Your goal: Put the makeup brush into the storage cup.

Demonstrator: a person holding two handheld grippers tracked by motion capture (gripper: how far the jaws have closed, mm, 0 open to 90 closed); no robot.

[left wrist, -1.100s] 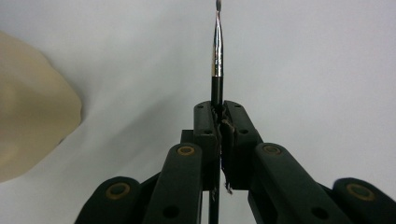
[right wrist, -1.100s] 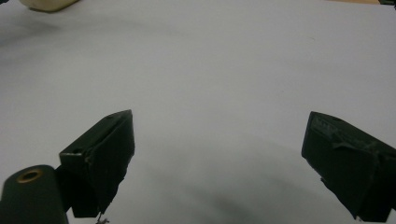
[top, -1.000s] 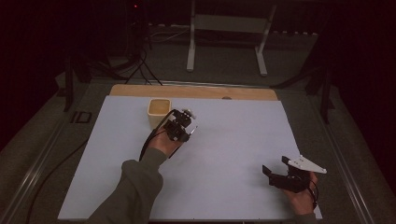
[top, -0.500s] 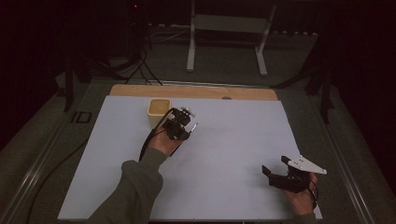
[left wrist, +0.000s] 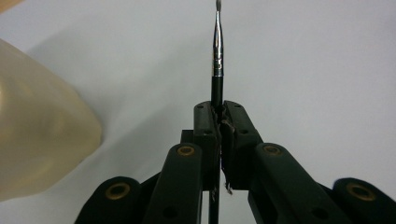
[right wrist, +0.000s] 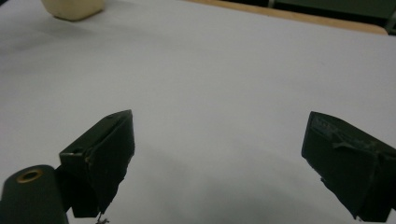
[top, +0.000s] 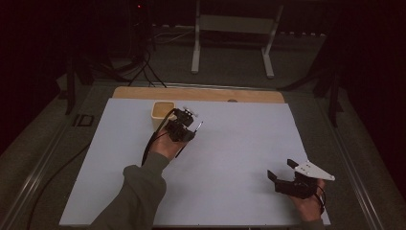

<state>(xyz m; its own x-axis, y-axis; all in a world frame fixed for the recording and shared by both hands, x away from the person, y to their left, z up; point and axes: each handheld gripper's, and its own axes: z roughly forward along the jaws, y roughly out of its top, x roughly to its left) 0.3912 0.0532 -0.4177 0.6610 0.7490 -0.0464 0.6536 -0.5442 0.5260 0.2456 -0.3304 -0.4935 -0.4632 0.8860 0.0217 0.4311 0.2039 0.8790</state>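
Note:
My left gripper [top: 187, 125] hovers over the white sheet [top: 239, 143], just right of a beige cup [top: 162, 111]. It is shut on a thin brush [top: 197, 128] with a black handle and silver ferrule. In the left gripper view the jaws [left wrist: 217, 106] pinch the brush [left wrist: 217, 56], whose tip points away over the sheet, and the cup [left wrist: 42, 140] bulks at the left. My right gripper [top: 280, 168] rests near the sheet's front right corner. Its jaws stand wide open [right wrist: 219, 144] with nothing between them. The cup [right wrist: 72, 8] sits far off at the top left of the right gripper view.
A wooden board edge [top: 201, 93] runs along the far side of the sheet. Beyond it stand a metal stand's legs [top: 230, 43] and cables on the dark floor. A black cable [top: 48, 177] trails left of the table.
The left hand with the brush has barely shifted beside the cup. The right hand stays still.

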